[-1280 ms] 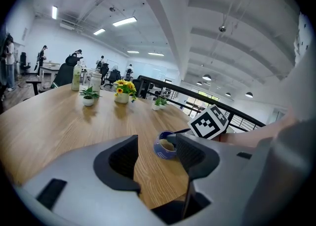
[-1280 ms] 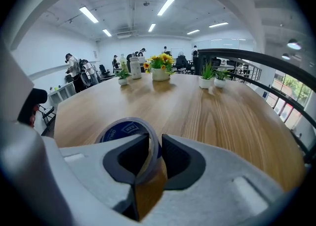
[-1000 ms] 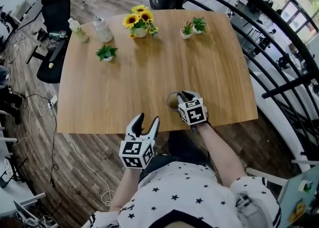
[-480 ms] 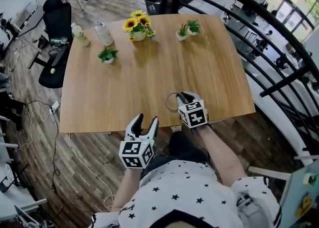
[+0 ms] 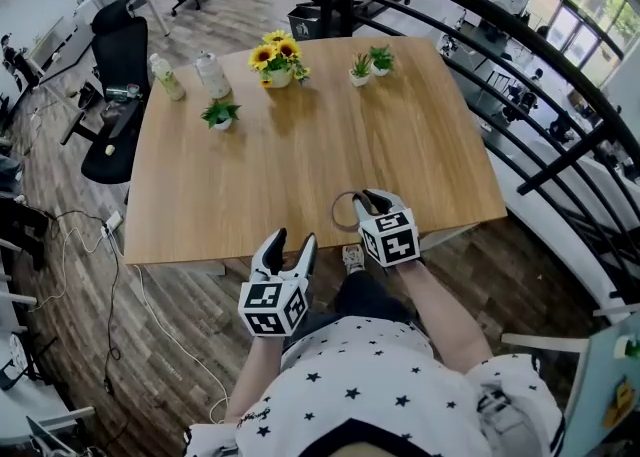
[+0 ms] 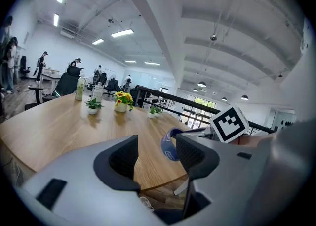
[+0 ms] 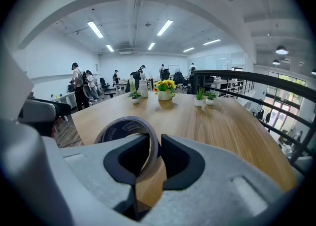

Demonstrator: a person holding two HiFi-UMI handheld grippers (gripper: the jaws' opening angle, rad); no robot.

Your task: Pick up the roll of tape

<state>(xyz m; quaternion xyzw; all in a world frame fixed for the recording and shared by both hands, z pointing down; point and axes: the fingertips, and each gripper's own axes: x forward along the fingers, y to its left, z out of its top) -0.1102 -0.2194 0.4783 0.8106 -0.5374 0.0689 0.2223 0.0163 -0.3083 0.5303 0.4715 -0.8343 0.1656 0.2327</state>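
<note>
The roll of tape [image 5: 344, 209] is a thin brown ring with dark print, held a little above the wooden table [image 5: 300, 160] near its front edge. My right gripper [image 5: 366, 201] is shut on the ring's wall, one pad inside and one outside. In the right gripper view the tape [image 7: 118, 127] stands upright between the jaws of the right gripper [image 7: 155, 146]. My left gripper [image 5: 291, 243] hangs open and empty just off the table's front edge, left of the right one. From the left gripper [image 6: 157, 152] view the tape [image 6: 168, 146] shows edge-on to the right.
At the table's far side stand a sunflower pot [image 5: 278, 59], three small potted plants [image 5: 220, 113], and two bottles [image 5: 211, 75]. A black office chair [image 5: 116, 40] is at the far left. A dark curved railing [image 5: 520, 95] runs along the right.
My right gripper has risen with the tape and come back toward the table's front edge. The left gripper stays open and keeps its place beside it.
</note>
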